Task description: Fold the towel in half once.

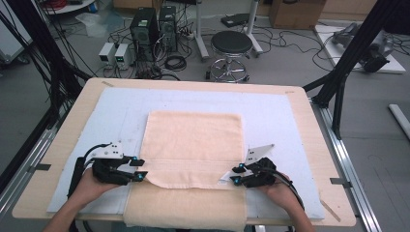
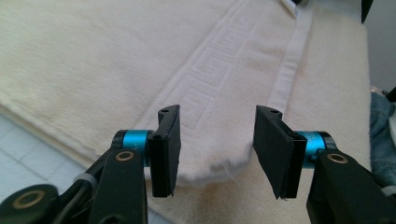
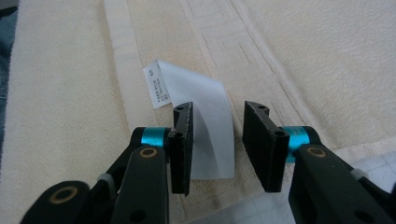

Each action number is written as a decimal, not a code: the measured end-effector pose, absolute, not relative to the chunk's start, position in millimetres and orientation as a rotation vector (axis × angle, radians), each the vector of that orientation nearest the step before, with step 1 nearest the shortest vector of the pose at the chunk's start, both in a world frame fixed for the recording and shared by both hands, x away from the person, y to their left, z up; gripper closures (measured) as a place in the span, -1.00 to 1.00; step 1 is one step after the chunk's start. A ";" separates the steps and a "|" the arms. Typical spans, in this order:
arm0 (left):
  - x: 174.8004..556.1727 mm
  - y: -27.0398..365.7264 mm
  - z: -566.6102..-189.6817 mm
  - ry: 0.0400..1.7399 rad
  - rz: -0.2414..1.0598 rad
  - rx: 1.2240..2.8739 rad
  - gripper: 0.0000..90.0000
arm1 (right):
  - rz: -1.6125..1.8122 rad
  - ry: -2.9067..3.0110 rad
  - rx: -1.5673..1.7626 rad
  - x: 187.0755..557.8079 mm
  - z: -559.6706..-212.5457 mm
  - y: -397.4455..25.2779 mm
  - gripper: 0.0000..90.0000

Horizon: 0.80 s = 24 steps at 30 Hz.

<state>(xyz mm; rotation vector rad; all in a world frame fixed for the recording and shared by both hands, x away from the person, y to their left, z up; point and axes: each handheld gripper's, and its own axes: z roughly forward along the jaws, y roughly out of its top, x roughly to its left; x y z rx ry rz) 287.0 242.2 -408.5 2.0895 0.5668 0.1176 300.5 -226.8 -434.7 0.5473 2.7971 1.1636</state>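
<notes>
Mid-fold: the cream towel (image 1: 193, 145) lies centred on the bench, its near end draped over the front edge. Left gripper (image 1: 137, 169) and right gripper (image 1: 236, 174) sit at the folded-over corners, jaws apart, gripping nothing. Probably next they'll pinch those corners.

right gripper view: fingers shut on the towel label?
No: the right gripper fingers stand apart, with the white label lying loose on the towel between them.

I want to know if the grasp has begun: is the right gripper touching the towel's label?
Cannot tell. In the right gripper view the right gripper stands open with the label between its jaws, but no plain contact or gap shows.
</notes>
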 end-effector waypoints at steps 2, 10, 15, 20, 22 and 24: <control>286.6 244.8 -405.3 0.565 0.130 2.085 0.13 | 1.160 2.795 0.552 299.9 -434.4 -226.5 0.47; 287.4 224.4 -425.7 0.557 0.152 2.201 0.10 | 1.143 2.789 0.548 299.7 -433.6 -223.9 0.57; 290.1 215.2 -438.5 0.560 0.175 2.228 0.28 | 1.116 2.793 0.534 300.5 -432.6 -221.8 0.78; 288.2 216.2 -439.6 0.566 0.220 2.210 0.79 | 1.124 2.801 0.507 301.8 -432.0 -221.1 0.92; 287.7 215.2 -438.3 0.574 0.230 2.216 0.85 | 1.128 2.805 0.529 301.5 -431.2 -221.9 0.93; 286.7 214.6 -435.8 0.572 0.245 2.213 0.87 | 1.149 2.802 0.529 300.9 -429.4 -223.1 0.94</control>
